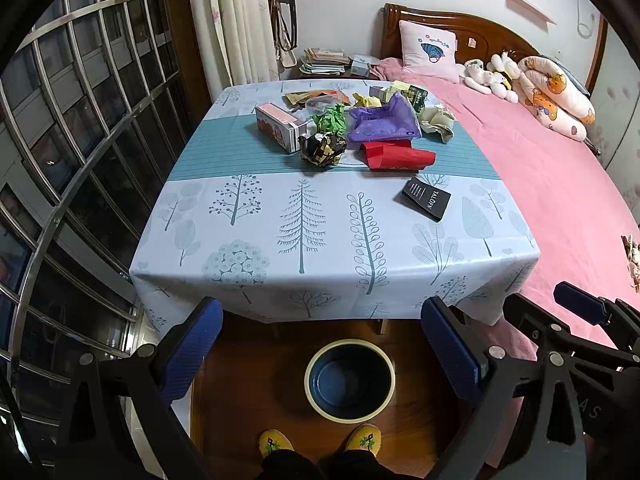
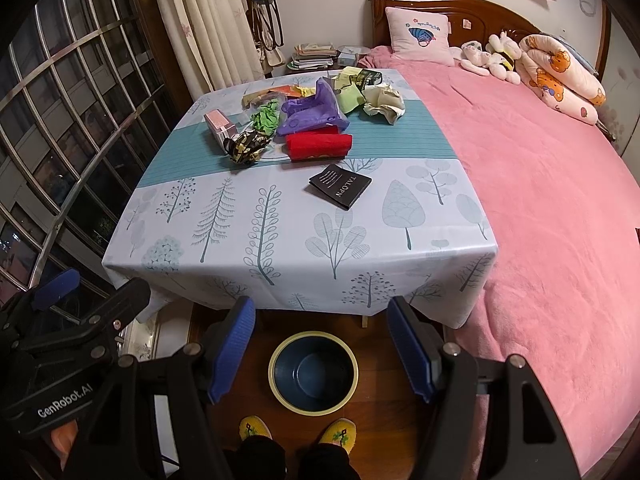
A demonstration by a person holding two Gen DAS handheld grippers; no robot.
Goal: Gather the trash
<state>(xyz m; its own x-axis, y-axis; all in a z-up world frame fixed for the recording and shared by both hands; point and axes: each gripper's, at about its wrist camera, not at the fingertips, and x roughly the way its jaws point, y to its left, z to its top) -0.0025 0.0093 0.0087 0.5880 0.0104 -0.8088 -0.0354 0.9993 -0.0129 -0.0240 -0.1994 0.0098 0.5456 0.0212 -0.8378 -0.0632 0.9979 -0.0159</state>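
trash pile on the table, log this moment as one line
phase: start | left gripper: open, empty | right gripper: open, empty | trash pile: untouched on table | bin: empty, on floor

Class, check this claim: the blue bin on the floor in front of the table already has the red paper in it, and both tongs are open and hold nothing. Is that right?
Not quite. The bin is empty; the red paper lies on the table among the other trash, as the left wrist view shows. The rest holds: the left tongs and right tongs are open and hold nothing.
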